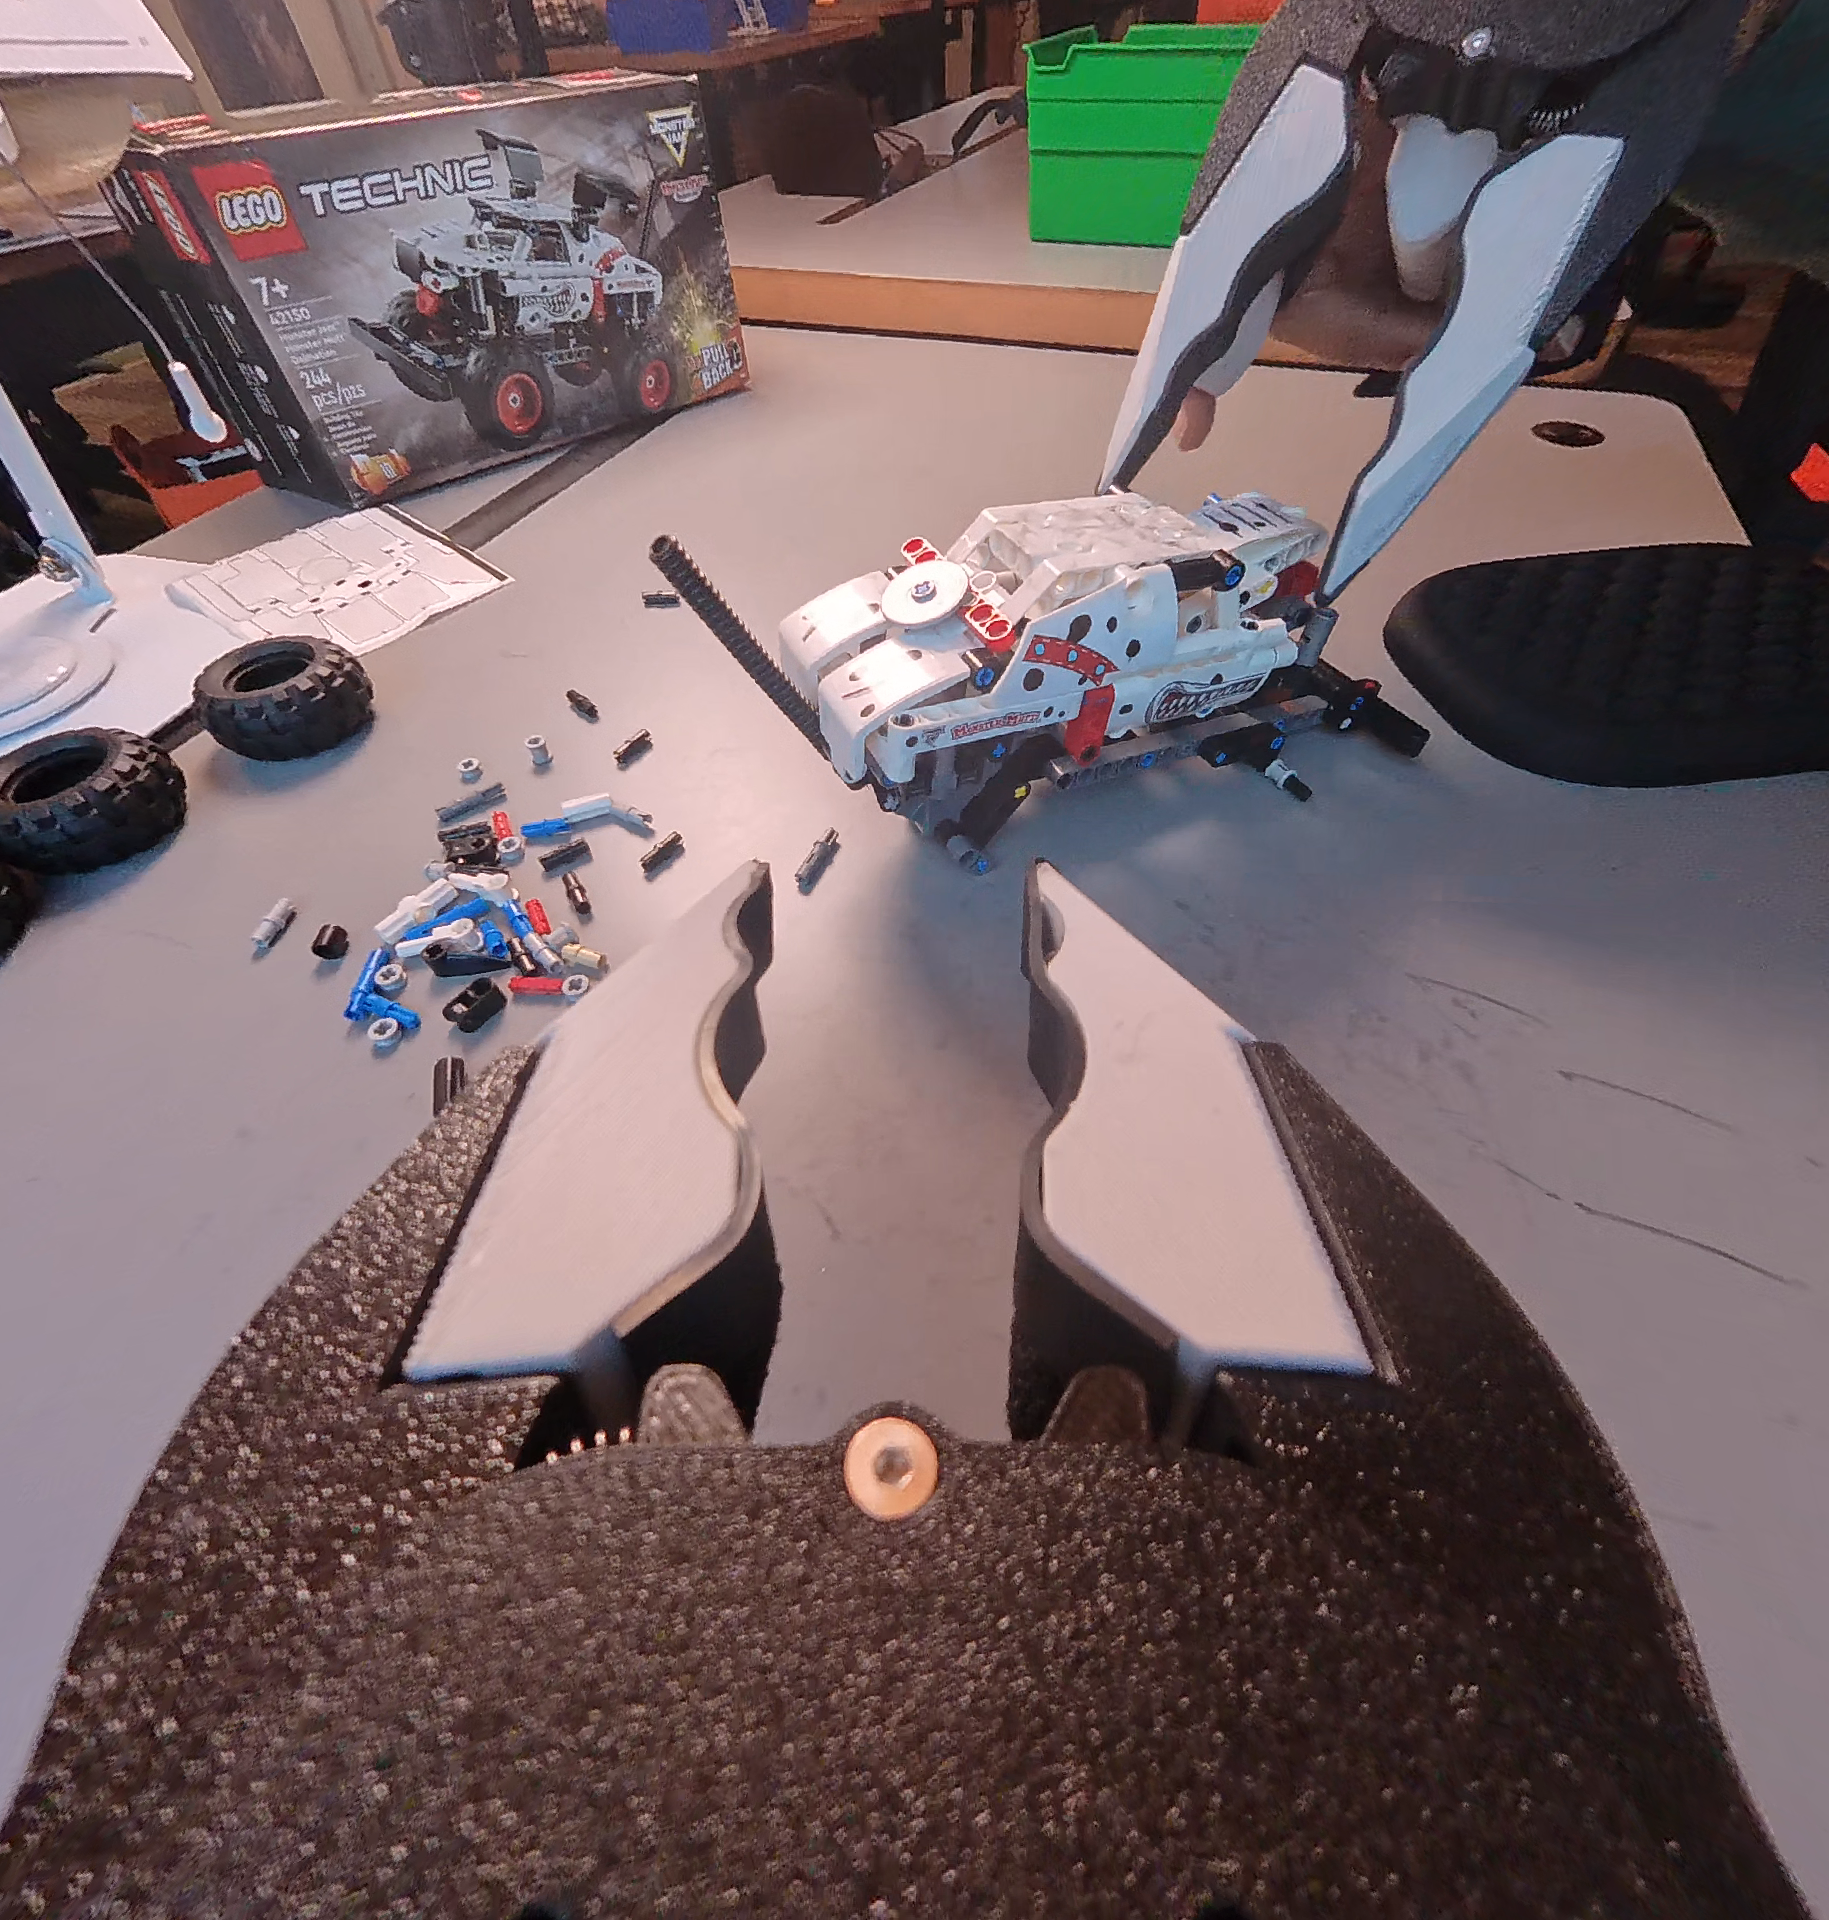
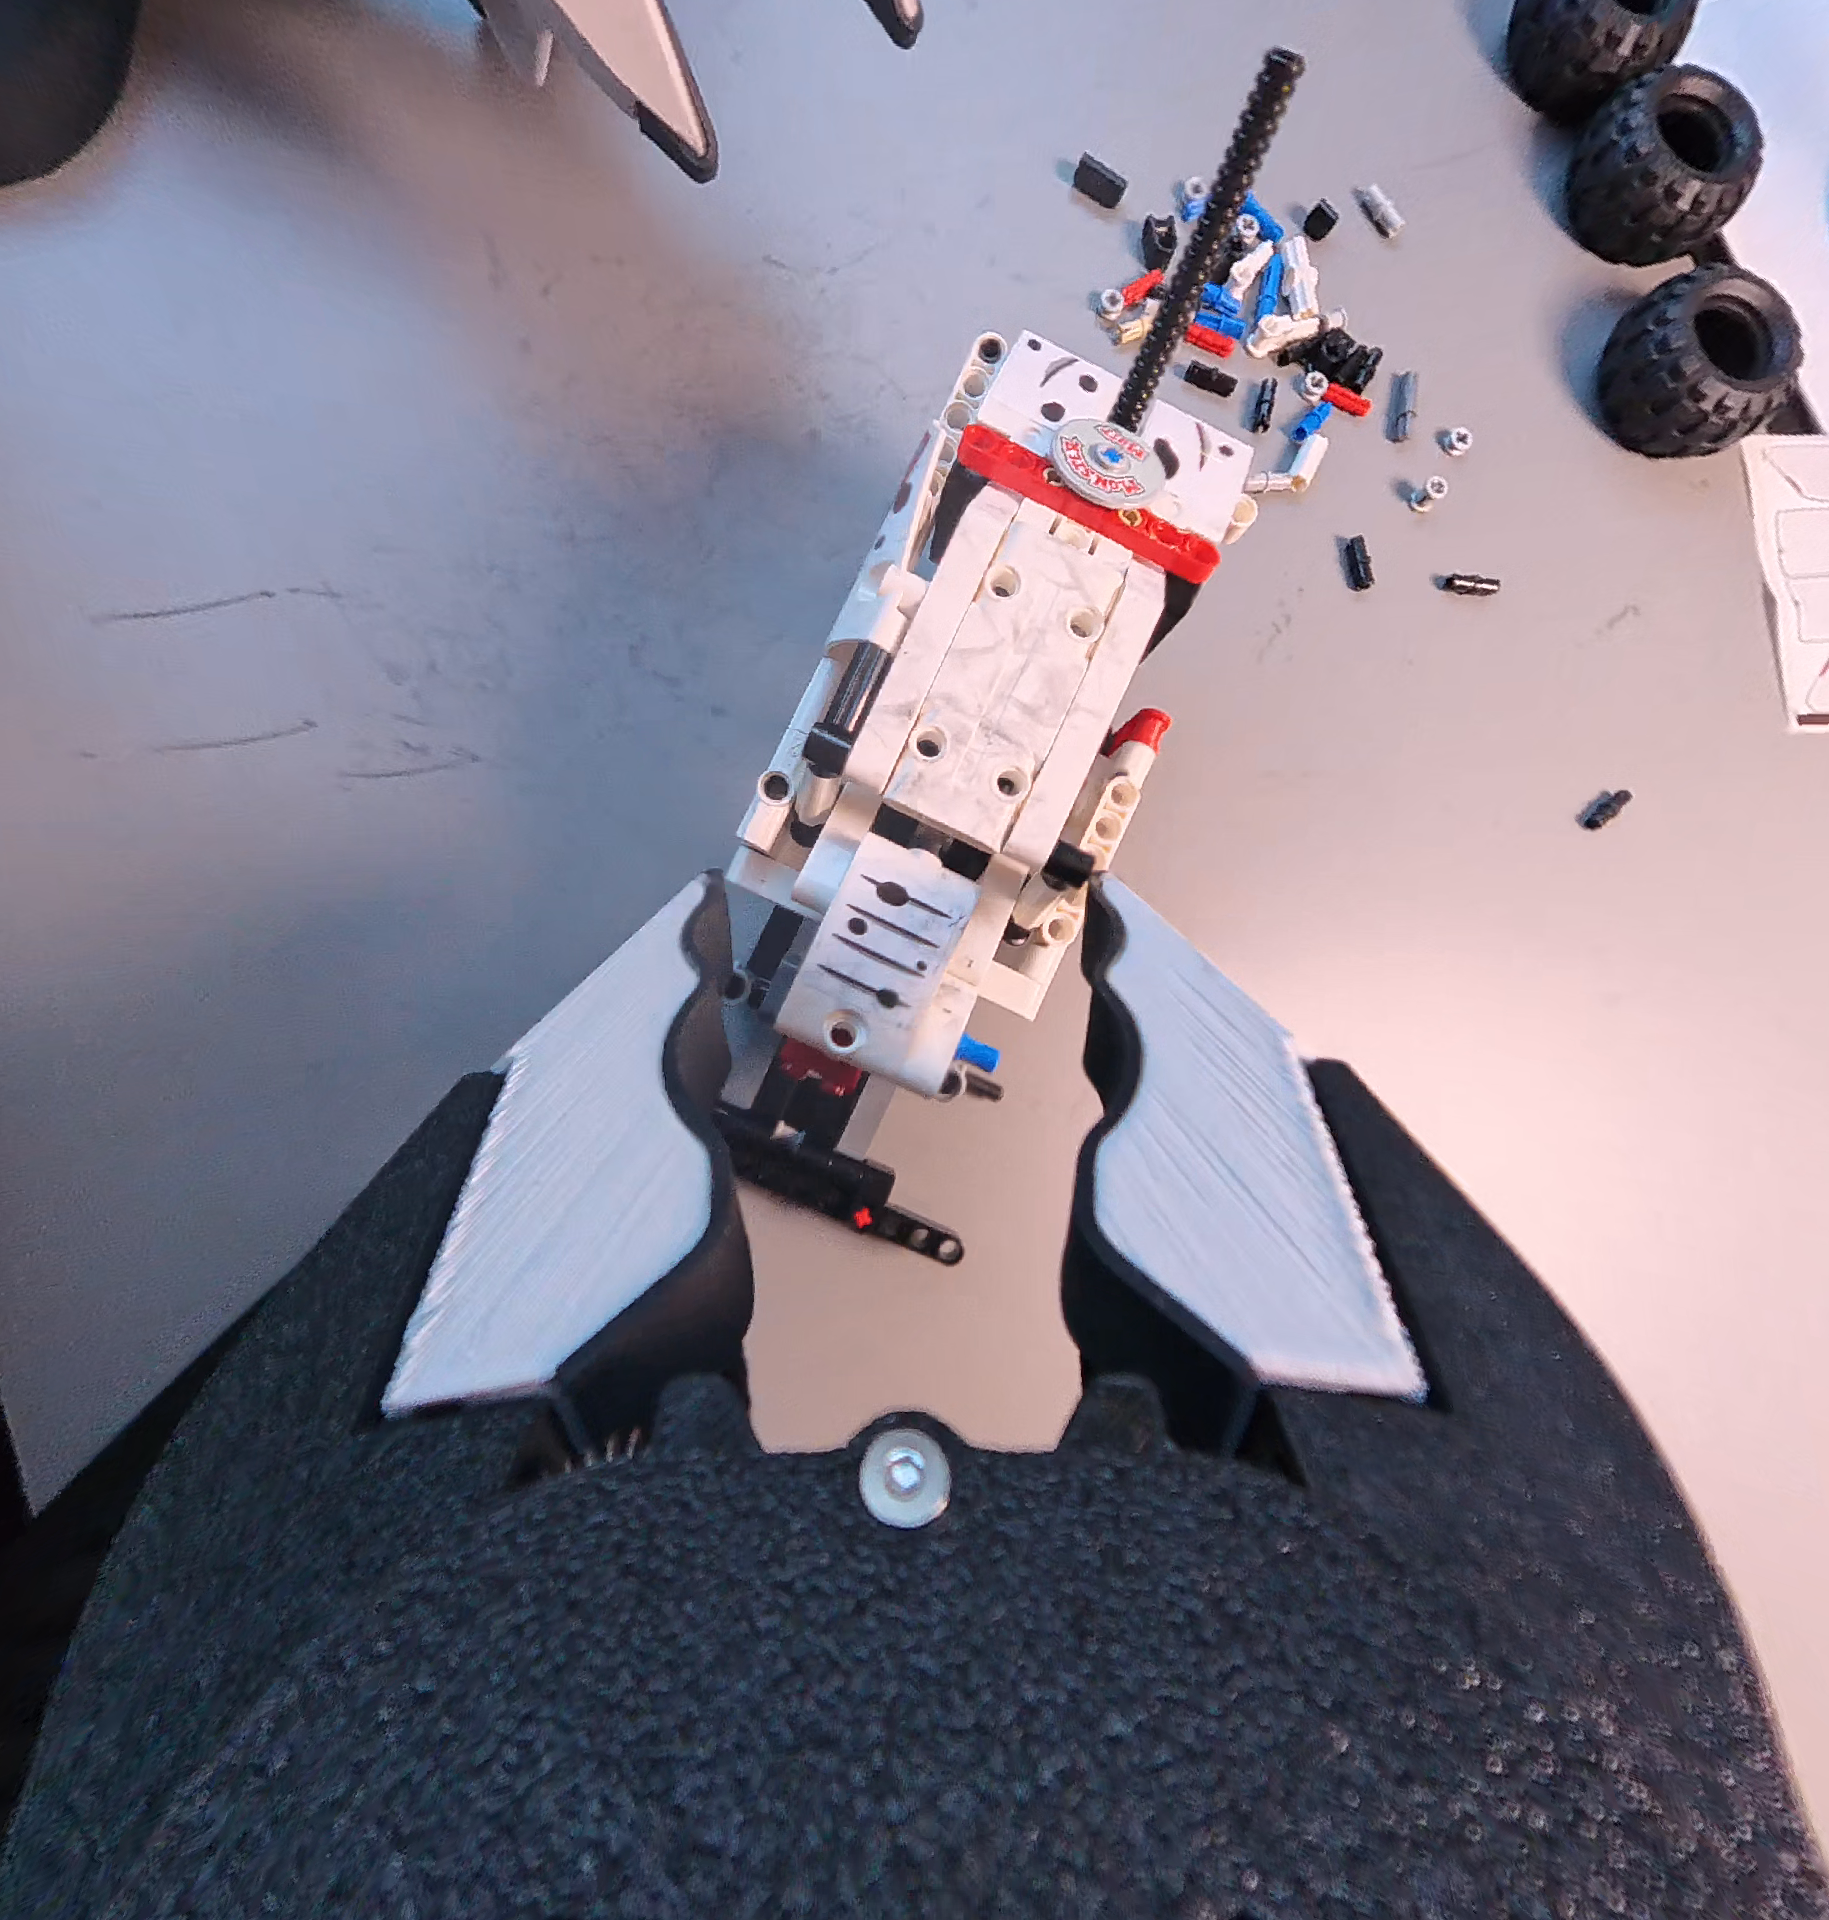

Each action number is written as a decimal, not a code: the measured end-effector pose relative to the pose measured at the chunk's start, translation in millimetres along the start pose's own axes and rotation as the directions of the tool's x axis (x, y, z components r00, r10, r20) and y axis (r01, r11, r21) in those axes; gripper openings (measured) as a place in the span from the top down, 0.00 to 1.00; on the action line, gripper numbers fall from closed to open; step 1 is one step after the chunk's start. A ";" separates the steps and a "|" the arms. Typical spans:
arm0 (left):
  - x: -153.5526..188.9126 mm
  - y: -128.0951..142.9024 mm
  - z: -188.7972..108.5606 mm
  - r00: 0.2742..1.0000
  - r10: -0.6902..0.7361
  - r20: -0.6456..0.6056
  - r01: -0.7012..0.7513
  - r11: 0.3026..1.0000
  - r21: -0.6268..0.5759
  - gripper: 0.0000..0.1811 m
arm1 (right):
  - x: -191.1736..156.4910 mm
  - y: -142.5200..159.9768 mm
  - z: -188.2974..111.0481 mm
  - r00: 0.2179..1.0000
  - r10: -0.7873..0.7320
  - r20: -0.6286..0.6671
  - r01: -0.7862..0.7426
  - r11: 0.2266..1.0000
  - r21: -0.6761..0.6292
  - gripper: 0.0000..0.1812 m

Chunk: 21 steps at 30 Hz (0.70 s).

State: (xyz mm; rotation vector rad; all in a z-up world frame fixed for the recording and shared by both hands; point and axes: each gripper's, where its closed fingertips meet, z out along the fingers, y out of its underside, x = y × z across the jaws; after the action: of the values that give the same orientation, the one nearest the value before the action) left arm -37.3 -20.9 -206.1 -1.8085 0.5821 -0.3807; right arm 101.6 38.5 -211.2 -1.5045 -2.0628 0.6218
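A white, black-spotted toy truck body [image 1: 1055,644] without wheels lies on the grey table [image 1: 1409,1039]. In the right wrist view the truck body [image 2: 993,686] points away from me. My right gripper [image 2: 902,904] is open, its fingers straddling the truck's near end, tips close beside it; I cannot tell if they touch. It also shows in the left wrist view [image 1: 1222,540], coming down from above. My left gripper [image 1: 897,883] is open and empty, just above the table, short of the truck. A long black toothed rod [image 1: 733,644] juts from the truck's other end.
A pile of small loose pins and connectors [image 1: 474,914] lies left of my left gripper. Black tyres [image 1: 281,696] and a sticker sheet [image 1: 338,582] lie farther left, and the toy's box [image 1: 453,281] stands behind. A black chair seat [image 1: 1637,665] is at the right edge. My right fingertips sit around 15 cm from my left ones.
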 end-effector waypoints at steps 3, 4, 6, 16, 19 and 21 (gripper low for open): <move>1.7 0.3 0.3 1.000 0.009 -0.001 -0.009 1.000 -0.003 0.74 | -4.4 6.0 -2.2 0.998 0.036 -0.050 -0.037 0.999 -0.025 0.63; 2.0 0.9 0.6 1.000 0.013 0.000 -0.013 1.000 -0.006 0.74 | -5.4 8.7 -2.0 0.997 0.046 -0.066 -0.049 0.998 -0.037 0.63; 2.0 2.3 1.2 1.000 0.023 0.004 -0.023 1.000 -0.014 0.74 | -4.1 16.2 -1.5 0.993 0.047 -0.104 -0.055 0.996 -0.073 0.64; 6.9 0.4 0.8 0.998 0.070 -0.011 -0.070 0.998 0.000 0.72 | -9.5 9.9 3.9 0.980 -0.198 0.035 0.201 0.973 -0.114 0.78; 27.4 -21.2 -8.6 0.987 0.122 -0.109 -0.105 0.983 0.148 0.64 | -21.6 1.3 10.4 0.931 -0.330 0.158 0.347 0.932 -0.101 0.78; 33.0 -35.6 -16.7 0.982 0.150 -0.116 -0.120 0.966 0.230 0.56 | -26.1 -5.6 15.1 0.893 -0.399 0.207 0.424 0.901 -0.095 0.79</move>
State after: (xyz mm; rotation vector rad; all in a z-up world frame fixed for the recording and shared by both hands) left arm -11.9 -44.3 -168.1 -1.5281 0.7230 -0.4565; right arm 94.6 11.0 -222.7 -1.0498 -2.5142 0.4689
